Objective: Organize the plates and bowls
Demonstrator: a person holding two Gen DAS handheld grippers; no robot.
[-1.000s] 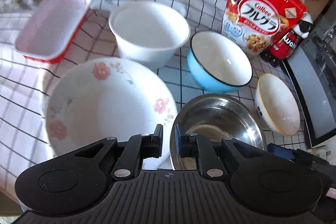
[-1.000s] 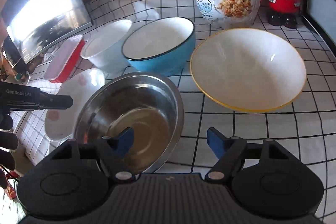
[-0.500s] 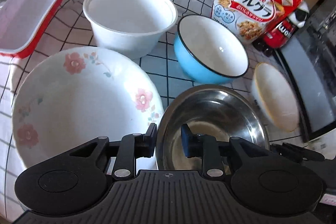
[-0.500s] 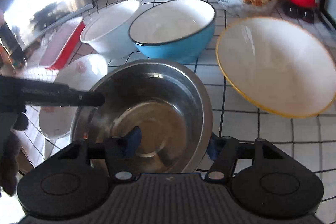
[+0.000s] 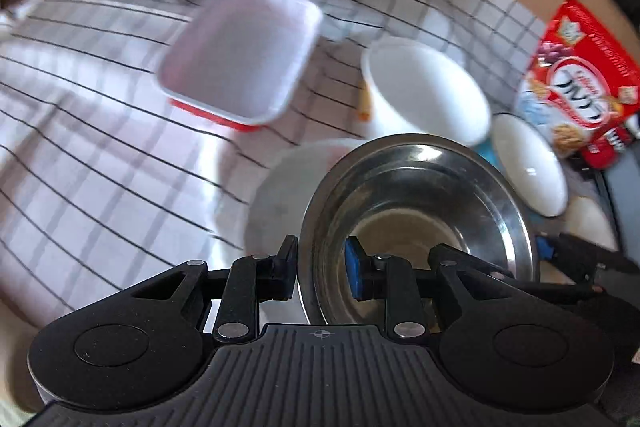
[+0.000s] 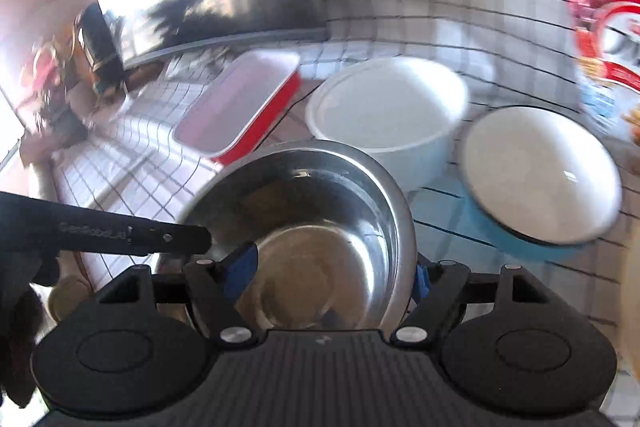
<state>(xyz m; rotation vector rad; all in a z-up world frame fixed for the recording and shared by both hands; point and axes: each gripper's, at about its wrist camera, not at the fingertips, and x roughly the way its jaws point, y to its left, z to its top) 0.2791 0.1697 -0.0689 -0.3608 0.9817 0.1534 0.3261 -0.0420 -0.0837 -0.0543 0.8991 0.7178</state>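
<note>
On the checked tablecloth (image 5: 100,187), both grippers straddle the steel bowl (image 5: 420,219)'s rim: left gripper (image 5: 322,267) at nine o'clock, jaws slightly spread; right gripper (image 6: 332,275) at three o'clock, jaws opening. Each should pinch firmly before lifting level.

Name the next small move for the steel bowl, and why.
Probably close the left gripper on the steel bowl. Its jaws straddle the near rim without clearly pinching it, while the right gripper has its jaws opening with the bowl's opposite wall between them.
</note>
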